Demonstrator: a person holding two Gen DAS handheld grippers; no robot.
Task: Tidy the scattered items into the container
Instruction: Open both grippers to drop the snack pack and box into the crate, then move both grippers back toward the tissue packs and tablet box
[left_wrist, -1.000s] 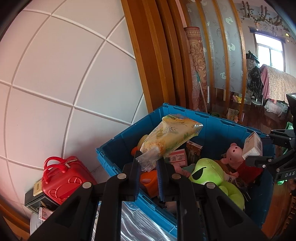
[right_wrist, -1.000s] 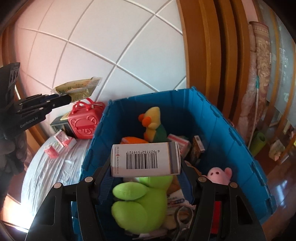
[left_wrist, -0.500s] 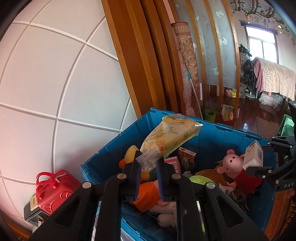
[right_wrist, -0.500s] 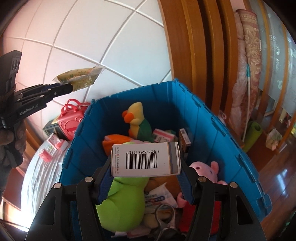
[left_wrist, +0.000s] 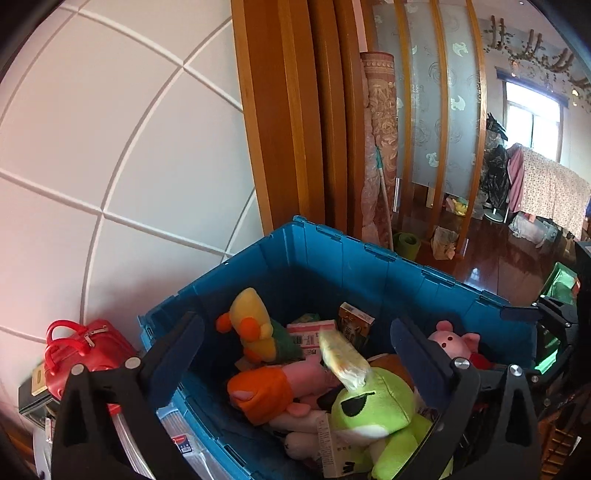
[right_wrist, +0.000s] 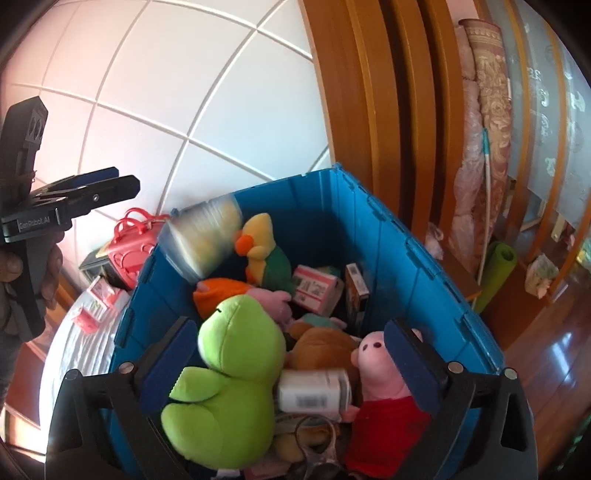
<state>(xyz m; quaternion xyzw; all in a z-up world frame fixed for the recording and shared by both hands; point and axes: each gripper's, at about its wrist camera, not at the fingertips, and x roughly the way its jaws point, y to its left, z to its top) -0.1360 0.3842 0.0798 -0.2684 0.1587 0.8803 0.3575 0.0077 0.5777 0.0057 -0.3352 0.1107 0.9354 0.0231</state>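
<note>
My left gripper (left_wrist: 295, 350) hangs over the blue crate (left_wrist: 369, 251), its jaws opening wide. A yellow snack packet (left_wrist: 343, 358) is blurred in mid-fall between them, free of the pads, just above the green frog plush (left_wrist: 369, 406). My right gripper (right_wrist: 288, 354) is opening too. The white barcoded box (right_wrist: 314, 391) has left its pads and drops between the frog (right_wrist: 236, 369) and the pink pig plush (right_wrist: 380, 369). In the right wrist view the left gripper (right_wrist: 122, 181) sits at the far left, with the packet (right_wrist: 203, 236) falling by the crate's left wall (right_wrist: 144, 280).
The crate also holds a yellow duck plush (left_wrist: 255, 325), an orange plush (left_wrist: 262, 391) and small cartons (right_wrist: 314, 288). A red mini suitcase (left_wrist: 88, 350) and pink packets (right_wrist: 92, 306) lie left of it. A rolled carpet (left_wrist: 380, 147) leans behind.
Both grippers went from shut to wide open. The snack packet left the left one and the white box left the right one; both are dropping into the crate.
</note>
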